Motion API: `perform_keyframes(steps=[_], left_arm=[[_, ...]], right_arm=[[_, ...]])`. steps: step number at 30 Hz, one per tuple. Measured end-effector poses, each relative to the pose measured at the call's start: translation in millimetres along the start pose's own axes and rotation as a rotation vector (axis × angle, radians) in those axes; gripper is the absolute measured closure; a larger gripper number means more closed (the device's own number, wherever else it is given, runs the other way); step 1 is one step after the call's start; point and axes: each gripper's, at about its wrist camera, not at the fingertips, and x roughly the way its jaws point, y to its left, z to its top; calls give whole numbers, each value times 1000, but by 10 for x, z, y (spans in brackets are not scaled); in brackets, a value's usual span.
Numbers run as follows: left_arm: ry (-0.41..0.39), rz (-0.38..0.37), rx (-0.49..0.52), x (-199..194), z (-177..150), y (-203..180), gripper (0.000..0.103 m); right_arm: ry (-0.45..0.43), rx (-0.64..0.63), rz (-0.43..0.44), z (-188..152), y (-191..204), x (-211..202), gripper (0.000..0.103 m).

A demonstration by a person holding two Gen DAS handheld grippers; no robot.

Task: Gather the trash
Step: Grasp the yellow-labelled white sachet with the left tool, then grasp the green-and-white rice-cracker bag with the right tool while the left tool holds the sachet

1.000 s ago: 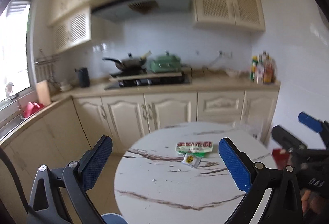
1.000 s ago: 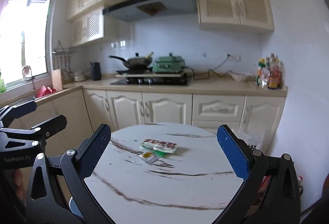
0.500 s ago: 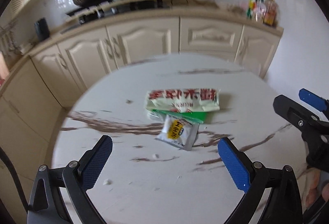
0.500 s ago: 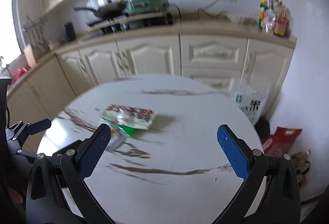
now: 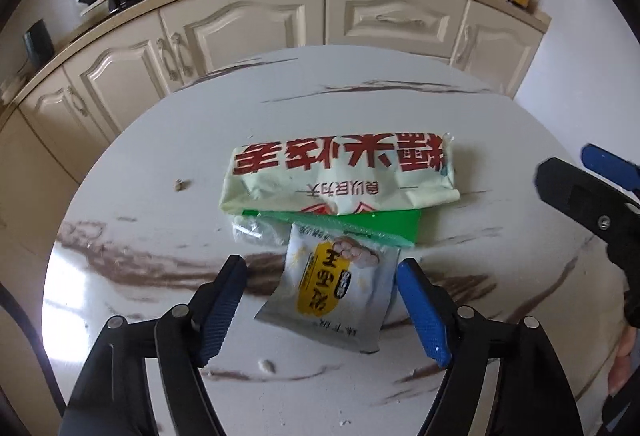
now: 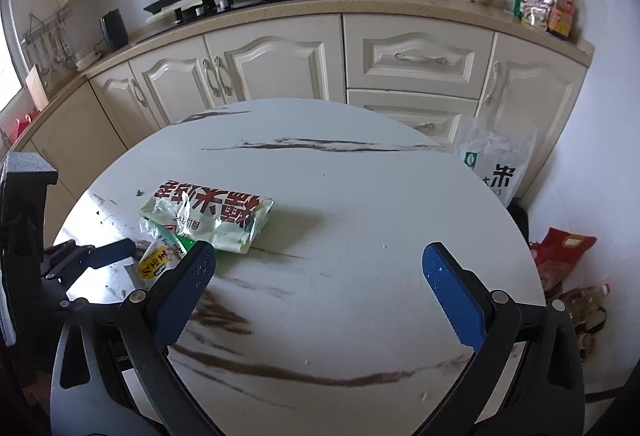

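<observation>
Hiding green wrapper: two packets

White worktop veined in brown, pale cream wrapper with red lettering, silver sachet with yellow label, green packet, blue-padded black tongs.

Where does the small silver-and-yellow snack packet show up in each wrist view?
Left wrist: small packet low centre, between the left gripper's closing jaws, not yet pinched.
Right wrist: small packet at lower left, partly behind the right gripper's left finger.
Shared landmark: the large cream wrapper with red characters, just beyond it.
</observation>
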Motion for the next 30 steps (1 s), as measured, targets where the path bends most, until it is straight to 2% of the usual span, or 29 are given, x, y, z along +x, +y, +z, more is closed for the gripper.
perform_keyframes(steps=[1, 3, 8, 12, 17, 20, 25, 27, 30], left_arm=[[5, -2, 4, 15, 30, -7, 32], [-5, -18, 24, 15, 29, -45, 52], [-4, -61, 44, -70, -40, -13, 75], [-3, -62, 23, -182, -163, 132, 79], [-15, -36, -55, -387, -404, 393, 80], [-29, -18, -109, -525, -549, 547, 80], [-68, 2, -166, -816, -766, 733, 80], [-82, 6, -177, -923, -818, 750, 80], [-98, 6, -190, -1040, -873, 754, 80]], right_arm=[[1, -4, -1, 11, 10, 20, 0], [11, -14, 2, 29, 35, 72, 0], [32, -46, 3, 72, 84, 146, 0], [35, -67, 16, 117, 121, 163, 0], [38, -142, 52, 176, 289, 216, 0], [68, -249, 84, 210, 520, 330, 0], [68, -475, 110, 249, 945, 529, 0], [128, -536, 173, 267, 1060, 690, 0], [165, -598, 196, 242, 1178, 851, 0]])
